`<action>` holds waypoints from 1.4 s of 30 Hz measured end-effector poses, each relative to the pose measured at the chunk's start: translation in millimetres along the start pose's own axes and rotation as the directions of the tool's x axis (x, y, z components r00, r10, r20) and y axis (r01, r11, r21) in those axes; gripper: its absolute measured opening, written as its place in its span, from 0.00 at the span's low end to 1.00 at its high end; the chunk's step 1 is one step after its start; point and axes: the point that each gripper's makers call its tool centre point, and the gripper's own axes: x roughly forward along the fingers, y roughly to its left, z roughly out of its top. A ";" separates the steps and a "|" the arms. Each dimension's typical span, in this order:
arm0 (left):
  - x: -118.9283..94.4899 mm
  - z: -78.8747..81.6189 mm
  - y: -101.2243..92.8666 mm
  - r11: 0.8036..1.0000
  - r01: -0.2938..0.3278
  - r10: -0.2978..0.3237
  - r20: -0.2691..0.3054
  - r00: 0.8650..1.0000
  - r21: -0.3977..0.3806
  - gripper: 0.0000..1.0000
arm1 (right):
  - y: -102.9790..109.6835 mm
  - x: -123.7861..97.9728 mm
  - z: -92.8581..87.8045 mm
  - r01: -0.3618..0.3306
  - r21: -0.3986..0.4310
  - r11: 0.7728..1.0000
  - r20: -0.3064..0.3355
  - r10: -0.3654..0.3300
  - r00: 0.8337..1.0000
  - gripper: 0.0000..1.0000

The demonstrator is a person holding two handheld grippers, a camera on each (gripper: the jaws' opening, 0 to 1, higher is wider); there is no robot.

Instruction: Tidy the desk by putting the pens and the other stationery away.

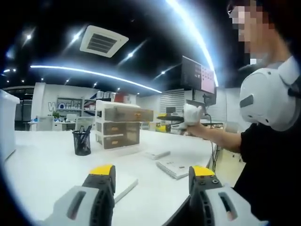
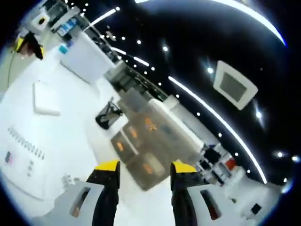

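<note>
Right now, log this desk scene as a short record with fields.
surface: white desk
drawer unit: three-drawer organizer, top drawer pulled out
pen holder: black mesh cup with pens, left of the organizer in the left gripper view
papers: notebook; white pad
left gripper: jaws apart, holding nothing
right gripper: jaws apart, holding nothing, aimed toward the organizer
person: stands at the desk edge, right side of the left gripper view
</note>
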 end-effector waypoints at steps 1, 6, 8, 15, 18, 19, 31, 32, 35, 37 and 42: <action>1.0 0.1 -0.2 1.000 0.001 -0.001 -0.002 1.000 0.001 0.63 | 0.0 -3.9 -1.4 -0.004 0.040 0.999 0.004 0.004 1.000 0.43; 5.0 0.3 -1.8 1.000 0.007 -0.007 -0.009 1.000 0.006 0.63 | -2.4 -24.9 -8.8 -0.011 0.197 0.980 0.024 0.006 1.000 0.45; 5.4 -0.1 -2.1 1.000 0.007 -0.007 -0.010 1.000 0.005 0.63 | -5.1 -33.9 -13.5 -0.008 0.255 0.967 0.032 0.000 0.999 0.45; 6.8 -1.7 -2.8 1.000 0.005 -0.005 -0.014 1.000 0.001 0.63 | -14.0 -65.9 -24.8 0.024 0.381 0.924 0.042 -0.043 0.998 0.46; 7.6 -2.5 -3.6 1.000 0.006 -0.006 -0.017 1.000 0.002 0.63 | -13.6 -78.4 -25.9 0.030 0.424 0.905 0.050 -0.057 0.997 0.49; 7.9 -2.7 -3.9 1.000 0.007 -0.007 -0.019 1.000 0.004 0.63 | -13.1 -81.0 -26.1 0.031 0.433 0.901 0.051 -0.059 0.997 0.50; 7.7 -3.5 -5.4 1.000 0.013 -0.013 -0.018 1.000 0.003 0.63 | 1.5 -116.4 -29.0 0.037 0.529 0.848 0.046 -0.071 0.996 0.53; 7.5 -3.3 -5.4 1.000 0.013 -0.013 -0.018 1.000 0.004 0.63 | 3.5 -119.9 -29.6 0.038 0.537 0.843 0.043 -0.073 0.996 0.53; 6.9 -2.8 -5.0 1.000 0.012 -0.012 -0.017 1.000 0.006 0.63 | 9.5 -128.2 -32.1 0.043 0.553 0.832 0.033 -0.074 0.997 0.53; 6.5 -2.9 -4.7 1.000 0.011 -0.011 -0.017 1.000 0.005 0.63 | 14.6 -133.8 -35.1 0.048 0.565 0.824 0.021 -0.072 0.997 0.53; 6.6 -3.9 -3.7 1.000 0.009 -0.009 -0.019 1.000 0.004 0.63 | 27.7 -145.3 -37.2 0.050 0.586 0.809 -0.001 -0.061 0.998 0.53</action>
